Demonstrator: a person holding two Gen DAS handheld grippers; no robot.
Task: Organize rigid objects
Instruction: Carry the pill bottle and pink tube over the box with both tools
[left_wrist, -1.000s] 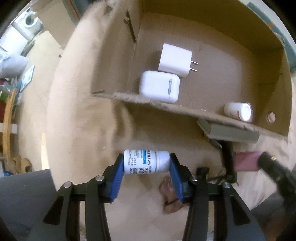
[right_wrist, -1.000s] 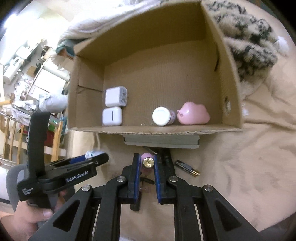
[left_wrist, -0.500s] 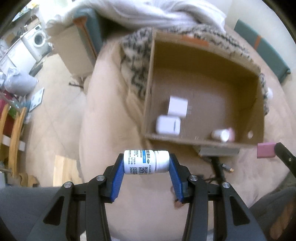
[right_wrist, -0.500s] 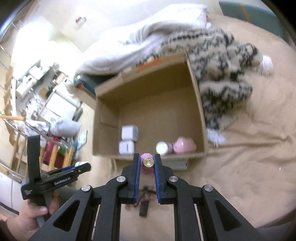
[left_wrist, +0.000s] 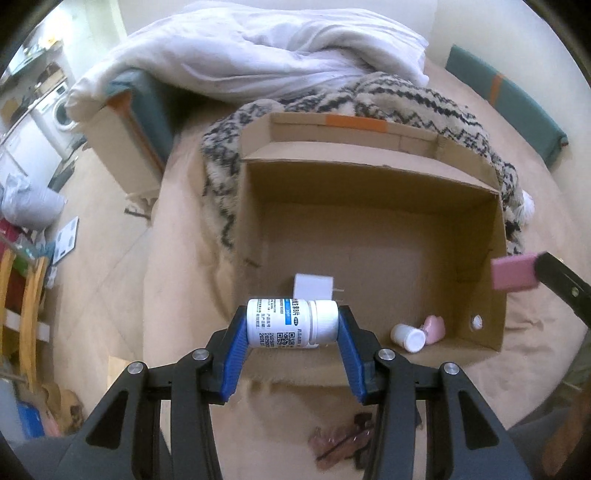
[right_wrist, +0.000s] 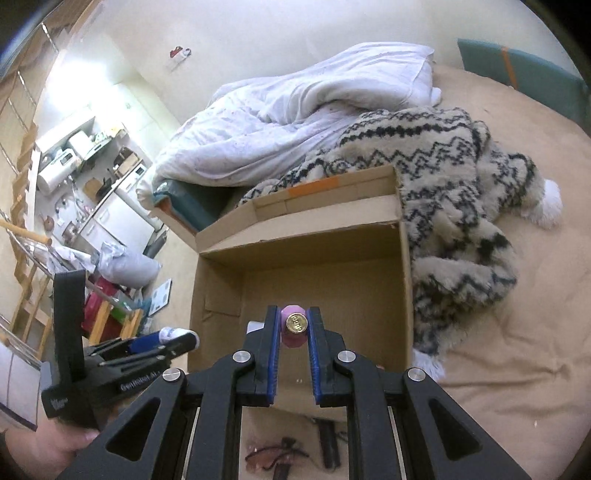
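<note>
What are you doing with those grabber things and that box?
A person is tidying small things into a cardboard box on a bed. The left gripper is shut on a white pill bottle, held sideways above the box's near edge. The right gripper is shut on a small pink bottle with a gold cap, also over the box. Already inside are a white charger plug, another white bottle and a pink toy.

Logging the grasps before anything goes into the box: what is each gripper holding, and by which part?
Left gripper: white pill bottle, clamped end to end, base and cap. Right gripper: pink gold-capped tube, pinched by its sides.
</note>
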